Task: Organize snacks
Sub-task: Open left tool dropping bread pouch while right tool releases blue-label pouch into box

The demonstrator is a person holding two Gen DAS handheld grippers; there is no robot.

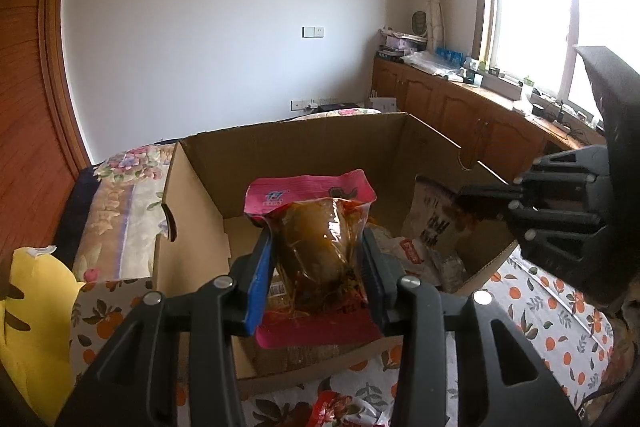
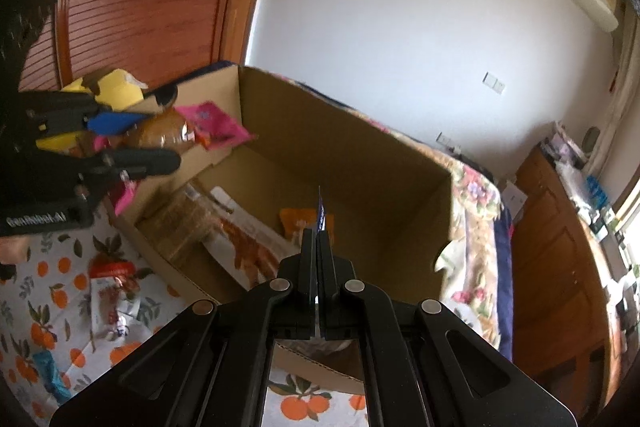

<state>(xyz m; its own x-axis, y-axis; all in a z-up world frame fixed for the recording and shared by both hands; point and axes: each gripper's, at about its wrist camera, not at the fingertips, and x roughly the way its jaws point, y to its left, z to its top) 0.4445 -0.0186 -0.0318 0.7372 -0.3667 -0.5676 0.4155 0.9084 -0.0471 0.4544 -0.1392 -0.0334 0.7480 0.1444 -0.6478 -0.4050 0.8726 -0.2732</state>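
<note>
my left gripper is pinching a pink snack pouch right over the open cardboard box, while my right gripper, at 3 o'clock, has its fingers pressed together.

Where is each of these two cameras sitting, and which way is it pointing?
Left wrist: rides on the left claw, facing the cardboard box and window; its fingers clamp a pink snack pouch.
Right wrist: rides on the shut right claw, looking down into the box toward the wardrobe.
Shared: both show the box, the orange-print cloth and the other claw.
</note>
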